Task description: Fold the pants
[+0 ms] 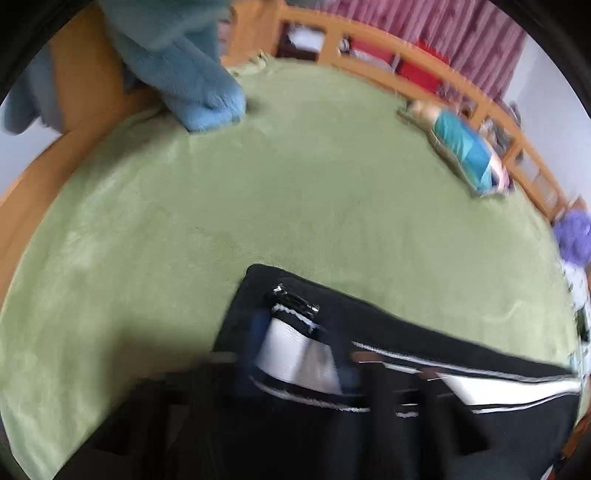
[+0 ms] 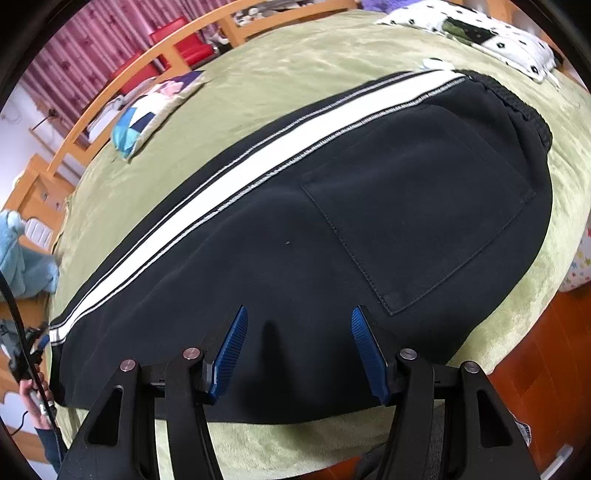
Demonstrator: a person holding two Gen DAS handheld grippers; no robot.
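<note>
Black fleece pants with a white side stripe (image 2: 332, 221) spread flat on green plush bed cover (image 2: 295, 66). Right tongs (image 2: 299, 350) spread above them; left tongs' state impossible to tell.

Counted on and around the bed

One pair of black pants (image 2: 295, 236) with one white side stripe (image 2: 236, 192) and one stitched pocket (image 2: 417, 206); one green blanket (image 2: 280, 70); one blue plush toy (image 1: 184, 62); two cushions, one blue-patterned (image 2: 147, 110), one white with dark spots (image 2: 491, 33); two blue-padded fingers (image 2: 231, 354).
</note>
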